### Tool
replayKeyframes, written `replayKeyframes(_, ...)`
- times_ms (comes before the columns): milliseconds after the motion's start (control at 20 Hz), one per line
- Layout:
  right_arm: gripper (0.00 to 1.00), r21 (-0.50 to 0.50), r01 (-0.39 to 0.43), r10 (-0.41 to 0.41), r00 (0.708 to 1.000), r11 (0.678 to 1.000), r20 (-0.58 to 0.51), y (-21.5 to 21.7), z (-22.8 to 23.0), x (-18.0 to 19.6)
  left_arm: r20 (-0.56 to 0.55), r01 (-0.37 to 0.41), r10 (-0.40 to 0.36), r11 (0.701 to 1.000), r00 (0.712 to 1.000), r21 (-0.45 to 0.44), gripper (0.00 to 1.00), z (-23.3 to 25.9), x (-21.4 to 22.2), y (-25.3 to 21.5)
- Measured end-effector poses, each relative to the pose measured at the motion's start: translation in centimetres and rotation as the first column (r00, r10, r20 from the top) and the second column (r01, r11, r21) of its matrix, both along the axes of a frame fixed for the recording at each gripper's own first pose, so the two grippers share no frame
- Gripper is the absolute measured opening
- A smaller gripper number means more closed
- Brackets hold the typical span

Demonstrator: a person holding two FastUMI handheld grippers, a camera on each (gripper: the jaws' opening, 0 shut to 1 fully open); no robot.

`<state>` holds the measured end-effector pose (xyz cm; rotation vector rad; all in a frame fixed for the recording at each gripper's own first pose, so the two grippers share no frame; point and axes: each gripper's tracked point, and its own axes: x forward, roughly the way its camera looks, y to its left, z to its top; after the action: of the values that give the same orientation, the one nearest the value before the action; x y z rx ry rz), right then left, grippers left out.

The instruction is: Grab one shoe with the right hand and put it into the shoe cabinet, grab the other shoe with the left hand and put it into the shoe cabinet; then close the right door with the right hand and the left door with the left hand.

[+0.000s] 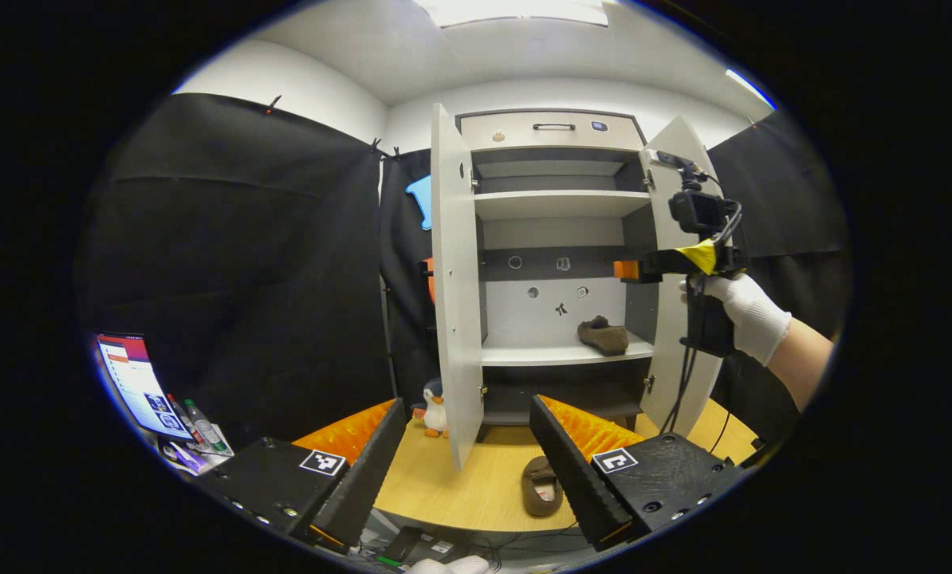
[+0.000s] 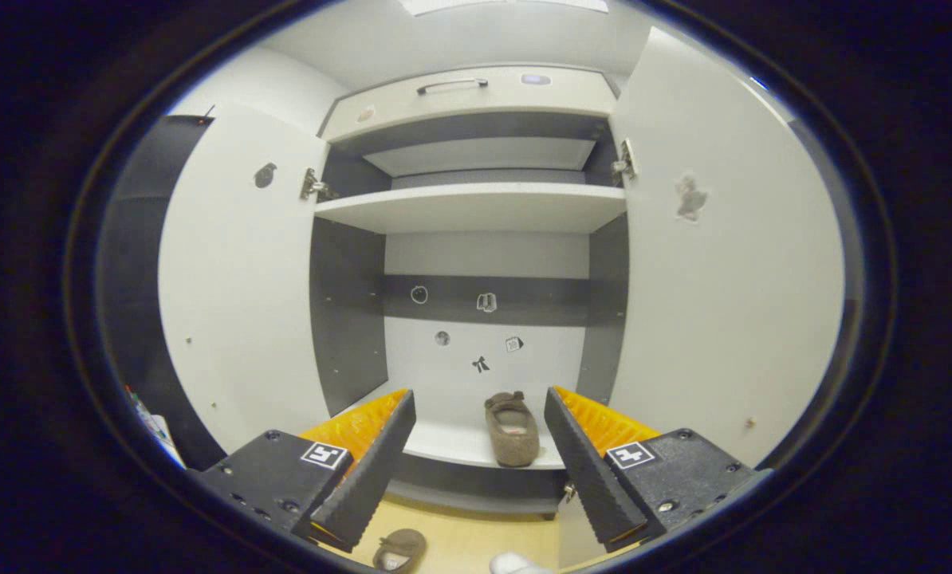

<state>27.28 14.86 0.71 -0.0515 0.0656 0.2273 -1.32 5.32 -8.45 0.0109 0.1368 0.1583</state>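
The shoe cabinet [image 1: 556,203] stands on the table with both doors swung wide. One brown shoe [image 1: 603,335] lies on its lower shelf, toward the right side. The other brown shoe [image 1: 541,486] lies on the table in front of the cabinet, just left of my left gripper's right finger. My left gripper [image 1: 466,406] is open and holds nothing, back from the cabinet. A gloved hand holds my right gripper [image 1: 631,271] beside the right door [image 1: 675,239]. In the right gripper view, my right gripper [image 2: 480,396] is open and empty in front of the shelf shoe [image 2: 512,430], with the table shoe [image 2: 400,550] below.
The left door [image 1: 454,279] juts out toward me, over the wooden table [image 1: 452,494]. A penguin toy [image 1: 434,410] stands beside it. A lit screen [image 1: 133,383] and bottles [image 1: 201,422] sit at the far left. A drawer with a handle [image 1: 554,126] tops the cabinet.
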Motion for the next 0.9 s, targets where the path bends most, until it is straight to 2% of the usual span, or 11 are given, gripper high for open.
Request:
replayKeyframes(150,1.00,0.021,0.018,-0.018,1.000,1.000,-0.001,-3.0,-0.9,-5.3,0.005,0.044,-0.044,0.999,0.999,0.008,0.96,-0.1,0.5,-0.5)
replayKeyframes(550,1.00,0.026,0.082,-0.082,0.997,0.996,-0.008,-9.3,-6.8,-16.3,0.006,0.120,-0.120,0.993,0.993,0.001,0.96,-1.0,3.2,-2.9)
replayKeyframes(750,1.00,0.043,0.102,-0.101,0.994,0.994,-0.030,-11.1,-9.7,-19.3,-0.013,0.138,-0.137,0.990,0.990,0.011,0.96,-2.2,4.6,-4.0)
replayKeyframes(900,1.00,0.039,0.125,-0.123,0.991,0.991,-0.051,-12.6,-10.4,-19.5,-0.041,0.152,-0.151,0.988,0.988,0.015,0.96,-3.6,6.0,-5.0)
